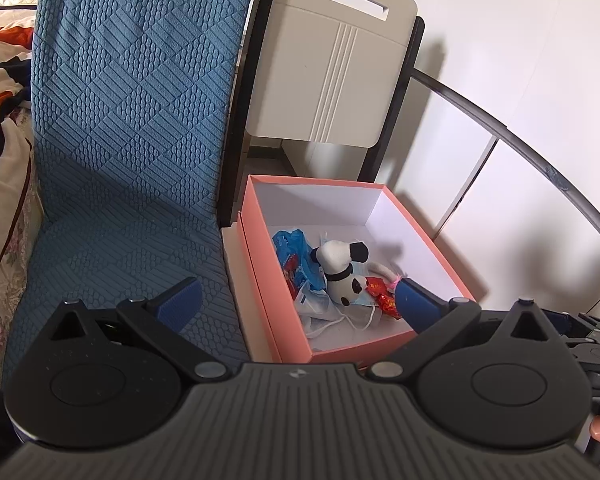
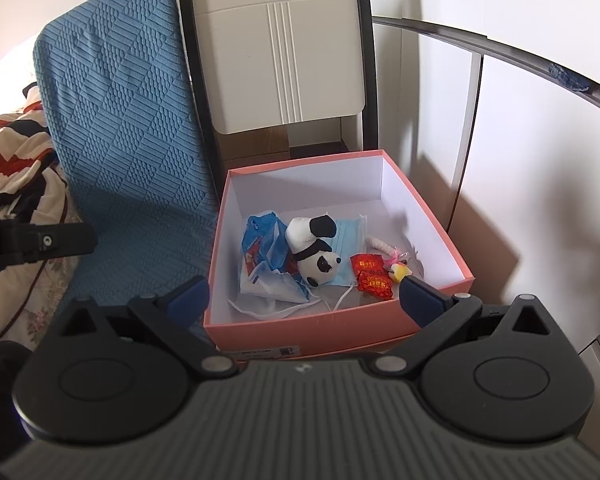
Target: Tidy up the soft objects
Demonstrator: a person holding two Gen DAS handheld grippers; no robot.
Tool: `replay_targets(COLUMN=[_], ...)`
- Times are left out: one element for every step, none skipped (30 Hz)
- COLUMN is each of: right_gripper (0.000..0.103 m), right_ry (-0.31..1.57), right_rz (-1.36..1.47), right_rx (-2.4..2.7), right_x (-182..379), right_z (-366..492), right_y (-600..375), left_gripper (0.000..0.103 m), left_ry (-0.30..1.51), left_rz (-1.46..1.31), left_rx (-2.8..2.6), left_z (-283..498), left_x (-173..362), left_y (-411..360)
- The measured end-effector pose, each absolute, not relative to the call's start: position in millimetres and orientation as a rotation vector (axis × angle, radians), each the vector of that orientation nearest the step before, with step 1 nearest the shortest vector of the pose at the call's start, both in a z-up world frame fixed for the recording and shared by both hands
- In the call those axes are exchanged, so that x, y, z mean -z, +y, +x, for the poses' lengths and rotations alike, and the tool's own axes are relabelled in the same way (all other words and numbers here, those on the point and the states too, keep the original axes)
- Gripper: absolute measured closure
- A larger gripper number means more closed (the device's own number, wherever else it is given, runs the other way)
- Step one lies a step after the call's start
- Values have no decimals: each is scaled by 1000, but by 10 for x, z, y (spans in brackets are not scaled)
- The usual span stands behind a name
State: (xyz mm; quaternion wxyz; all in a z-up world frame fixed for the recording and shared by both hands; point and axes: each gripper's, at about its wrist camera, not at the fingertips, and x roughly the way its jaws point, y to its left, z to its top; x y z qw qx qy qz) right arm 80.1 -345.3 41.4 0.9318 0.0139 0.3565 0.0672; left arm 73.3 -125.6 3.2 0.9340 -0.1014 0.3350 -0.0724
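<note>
Two tongs hang spread and empty over the near side of a pink box: the left tongs (image 1: 298,304) with one blue pad over the blue cushion (image 1: 132,128) and the other over the box's near right corner, the right tongs (image 2: 304,300) straddling the box's near wall.

Inside the box (image 2: 216,280) lie the soft things. A panda toy (image 2: 314,250) rests across a blue face mask (image 2: 350,240), with a crumpled blue-and-white bag (image 2: 264,256) touching it on the left and a second, white mask partly under both. Just right of the panda sits a red packet (image 2: 372,274), and beside that a small yellow-and-pink trinket (image 2: 398,270) whose shape is too small to make out. A pale cord or strip runs behind it.

The box presses against the cushion on its left. Behind the box stands a folded beige chair (image 2: 284,52) in a black frame, leaning at the white wall. Left of the cushion a patterned quilt (image 2: 12,148) is bunched up, cut off by the edge. In the right wrist view part of the left tool (image 2: 36,242) juts in from the left over the quilt. A dark curved rail (image 2: 500,46) sweeps across the wall on the right. The box's base is hidden by the tongs' bodies.
</note>
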Motion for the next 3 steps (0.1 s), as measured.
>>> replay_targets(right_gripper=[0,0,0], right_ry=[729,729,729], right_rz=[28,28,27], right_rx=[-136,-135,-135], right_x=[-414,-412,-412], right_z=[796,794,793], right_y=[-3452,-3450,-3452], left_gripper=[0,0,0], left_ry=[685,685,685], left_rz=[-206,-206,-206], left_rx=[148,149,148], left_z=[734,733,733], left_x=[-34,-36,-36], left_y=[-1256,-1250,-1247])
